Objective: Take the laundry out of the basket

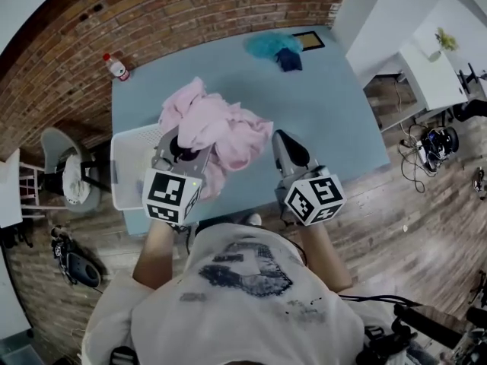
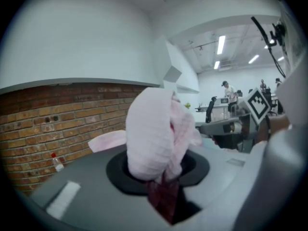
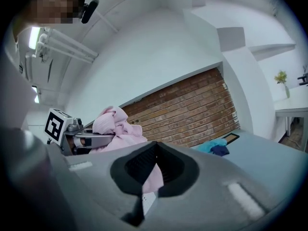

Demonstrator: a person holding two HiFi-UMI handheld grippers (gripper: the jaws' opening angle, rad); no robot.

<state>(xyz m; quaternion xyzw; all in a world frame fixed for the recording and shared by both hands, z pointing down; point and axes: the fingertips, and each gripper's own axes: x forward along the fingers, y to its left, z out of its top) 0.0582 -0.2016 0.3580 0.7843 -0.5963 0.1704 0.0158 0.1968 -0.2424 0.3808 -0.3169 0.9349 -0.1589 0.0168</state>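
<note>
Head view: L gripper (image 1: 183, 152) buried in the pink garment (image 1: 221, 128), bunched over right side of white basket (image 1: 122, 166) at worktop (image 1: 335, 112) edge. R gripper (image 1: 285, 144) just beside garment.
Left gripper view: jaws clamped on garment.
Right gripper view: jaws together, garment off to left.
</note>
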